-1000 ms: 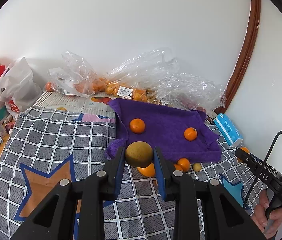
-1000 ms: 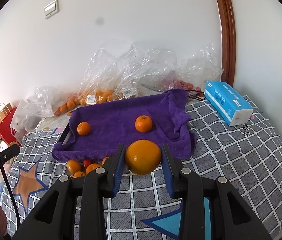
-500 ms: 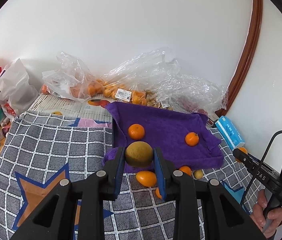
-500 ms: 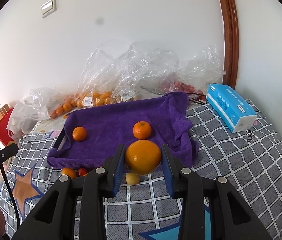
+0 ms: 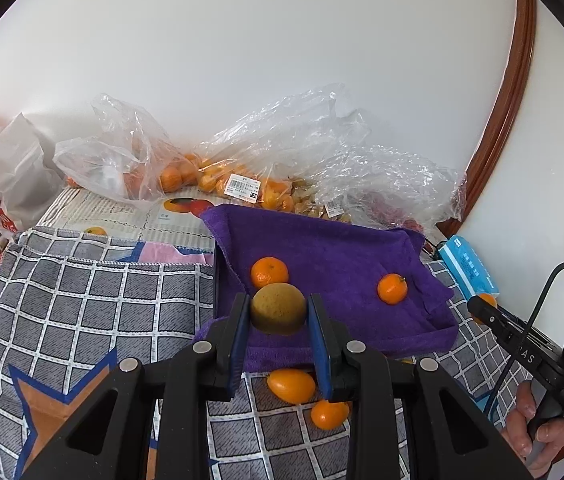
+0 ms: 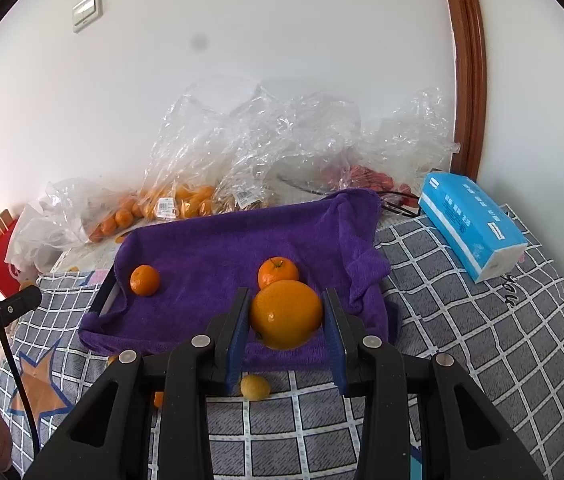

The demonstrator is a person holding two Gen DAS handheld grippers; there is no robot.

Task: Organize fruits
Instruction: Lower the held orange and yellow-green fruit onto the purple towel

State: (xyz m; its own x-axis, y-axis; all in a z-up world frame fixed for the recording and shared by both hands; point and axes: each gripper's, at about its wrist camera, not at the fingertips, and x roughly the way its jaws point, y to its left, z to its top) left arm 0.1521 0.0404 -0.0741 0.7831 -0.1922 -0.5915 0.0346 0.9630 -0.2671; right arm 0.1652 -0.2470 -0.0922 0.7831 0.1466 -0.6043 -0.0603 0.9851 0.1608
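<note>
Broadly, a checked grey cloth (image 6: 461,344) with blue-edged stars is spread over the surface; whether a bed or a desk lies beneath cannot be told. Against the wall, clear plastic bags (image 5: 274,160) of small oranges are heaped, apparently the stock being sorted from. A tray draped with a purple towel (image 6: 222,264) is set in the middle, likely as the collecting place, and two mandarins (image 6: 144,279) are already lying on it, well apart. A blue tissue pack (image 6: 469,224) rests beside the tray.

The right claw (image 6: 285,316) is closed on a large orange (image 6: 286,314), bright and smooth-skinned, gripped at its sides and held above the towel's near edge. The left claw (image 5: 279,312) is clamped on a dull yellowish-brown round fruit (image 5: 278,307), duller and rougher-looking than the orange, likewise carried over the near edge of the towel. Both fruits are judged to be on their way to being set down on the towel.

Smaller fruits are left on the cloth in front of the tray: oval kumquat-like ones (image 5: 291,385) and a pale yellow one (image 6: 255,387).
</note>
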